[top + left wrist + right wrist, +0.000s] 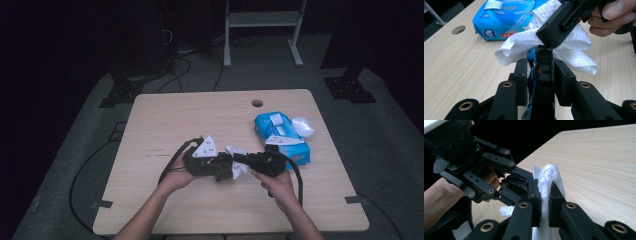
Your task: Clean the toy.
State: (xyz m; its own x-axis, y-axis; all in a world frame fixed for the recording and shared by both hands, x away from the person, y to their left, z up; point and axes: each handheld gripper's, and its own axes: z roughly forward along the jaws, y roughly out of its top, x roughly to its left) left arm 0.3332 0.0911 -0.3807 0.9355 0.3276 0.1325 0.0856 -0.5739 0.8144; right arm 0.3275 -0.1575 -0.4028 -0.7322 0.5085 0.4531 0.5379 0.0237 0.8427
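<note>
Both grippers (220, 167) (245, 161) meet mid-table (165, 120), wipe (239, 167) pinched, bare wood leftward.

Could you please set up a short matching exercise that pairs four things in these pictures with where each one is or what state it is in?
Things:
1. white wipe
2. blue wipes pack
3. black and blue object
4. round hole

Places or states:
A. clamped in the left gripper
B. in the tabletop near the far edge
C. pinched in the right gripper
D. lying on the table's right side

Pairs: 1-C, 2-D, 3-A, 4-B
</note>
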